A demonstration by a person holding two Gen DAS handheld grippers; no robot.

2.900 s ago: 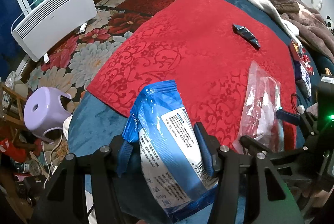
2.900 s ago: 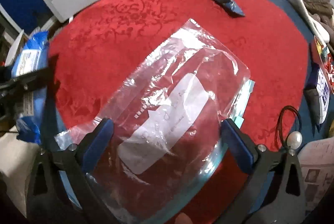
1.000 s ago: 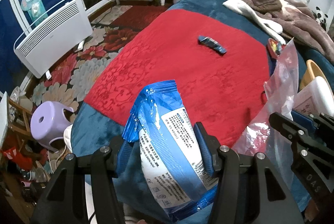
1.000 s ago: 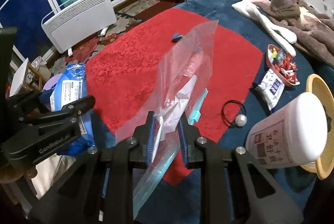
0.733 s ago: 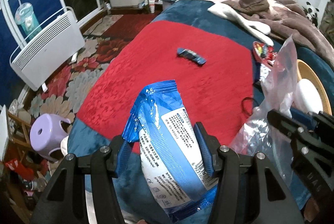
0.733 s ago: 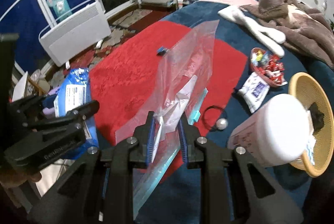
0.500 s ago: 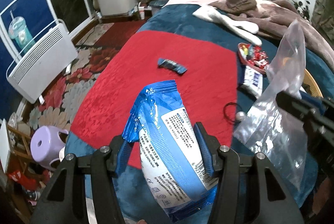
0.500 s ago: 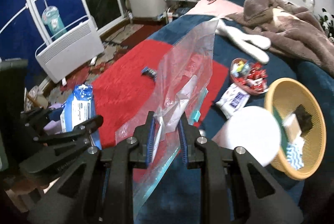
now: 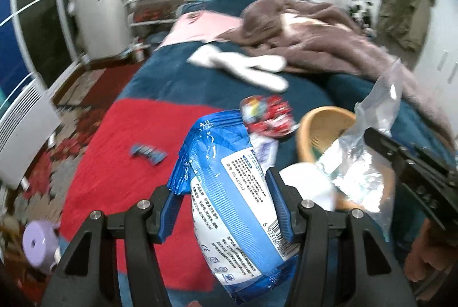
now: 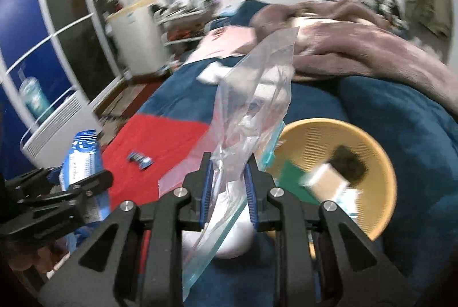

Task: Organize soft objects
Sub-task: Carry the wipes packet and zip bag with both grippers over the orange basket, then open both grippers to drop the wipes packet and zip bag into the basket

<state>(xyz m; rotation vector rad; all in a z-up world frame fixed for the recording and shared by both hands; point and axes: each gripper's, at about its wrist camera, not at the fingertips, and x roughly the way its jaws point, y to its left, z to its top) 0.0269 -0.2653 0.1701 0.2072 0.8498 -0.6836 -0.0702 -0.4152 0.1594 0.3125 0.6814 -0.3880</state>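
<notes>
Both views are wrist fisheyes, raised above the bed (image 9: pixel 177 78), tilted down and facing its far end. Left wrist view sits left, close behind the blue pack (image 9: pixel 237 192); the clear bag (image 9: pixel 363 158) enters at 3 o'clock. Right wrist view sees that pack (image 10: pixel 83 161) at 9 o'clock. Both views share the red cloth (image 9: pixel 123 158), yellow basket (image 10: pixel 372 152) and brown blanket (image 9: pixel 315 40).
</notes>
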